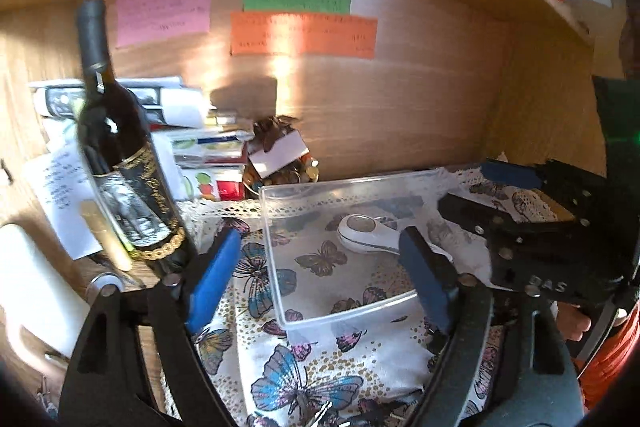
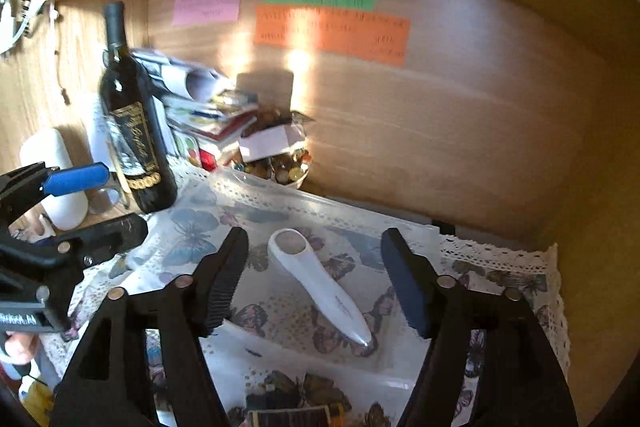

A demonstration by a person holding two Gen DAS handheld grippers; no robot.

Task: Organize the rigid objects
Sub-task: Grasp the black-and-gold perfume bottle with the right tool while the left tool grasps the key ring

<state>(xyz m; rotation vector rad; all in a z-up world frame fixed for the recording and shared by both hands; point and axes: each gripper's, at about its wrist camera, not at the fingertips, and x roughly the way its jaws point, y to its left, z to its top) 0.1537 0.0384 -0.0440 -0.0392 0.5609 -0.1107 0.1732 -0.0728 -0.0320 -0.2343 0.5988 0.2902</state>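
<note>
Desk (image 2: 520, 187) surface sits in a wooden alcove, spread with a butterfly-print cloth (image 1: 320, 355) edged in lace. Clear plastic box (image 1: 340, 251) rests on that cloth, shallow, open-topped and thin-walled; it looks light, stiff and slippery, likely to skate if nudged, so its rim or a short wall is the place to pinch. Wine bottle (image 2: 132, 131) stands upright at ten o'clock from the box, glass and heavy, best left alone or taken low on the body. White handheld device (image 2: 320, 283) lies flat inside the box, round lens-like end toward twelve o'clock, tapered tip toward five. It appears hard, smooth and light; the narrowing waist behind the round end offers the surest hold, since the glossy shell could slide out of a tip grip.

Left tool (image 1: 320, 279) hangs over the box's near left corner, pitched downward, its blue pads spread wide with nothing pressed between them. Right tool (image 2: 316, 279) points down at the device, pads parted either side and clear of it, holding nothing.
</note>
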